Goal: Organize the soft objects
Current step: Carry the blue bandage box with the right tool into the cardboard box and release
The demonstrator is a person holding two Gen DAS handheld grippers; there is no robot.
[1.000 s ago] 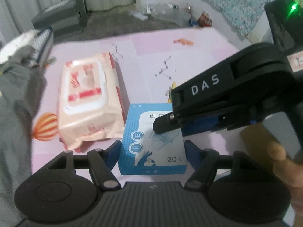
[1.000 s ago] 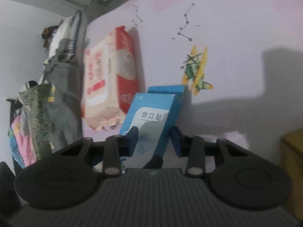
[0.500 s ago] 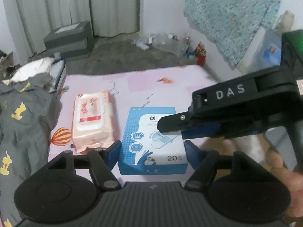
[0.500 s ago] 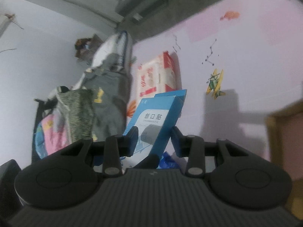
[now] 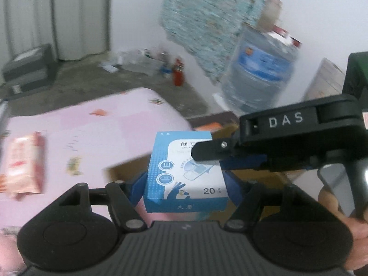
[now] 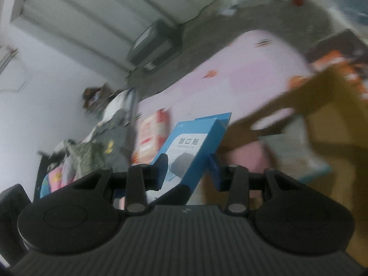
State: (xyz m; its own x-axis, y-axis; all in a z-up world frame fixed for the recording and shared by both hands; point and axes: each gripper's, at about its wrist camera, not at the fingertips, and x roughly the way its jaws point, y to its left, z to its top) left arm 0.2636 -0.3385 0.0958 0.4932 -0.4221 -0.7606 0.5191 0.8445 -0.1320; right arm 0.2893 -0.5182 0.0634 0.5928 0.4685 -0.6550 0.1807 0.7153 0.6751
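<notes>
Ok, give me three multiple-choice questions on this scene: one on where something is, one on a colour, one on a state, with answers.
1. Where is the wipes pack?
A. on the pink bed sheet
B. in the cardboard box
C. between the jaws

2. What colour is the small box?
A. green
B. blue and white
C. black

3. How is the small box held?
A. lying free
B. by the left gripper only
C. by both grippers

Answers:
1 A: it lies on the sheet at the left edge.
2 B: blue border, white panel.
3 C: the left gripper's blue pads flank its sides and the right gripper clamps it too.
</notes>
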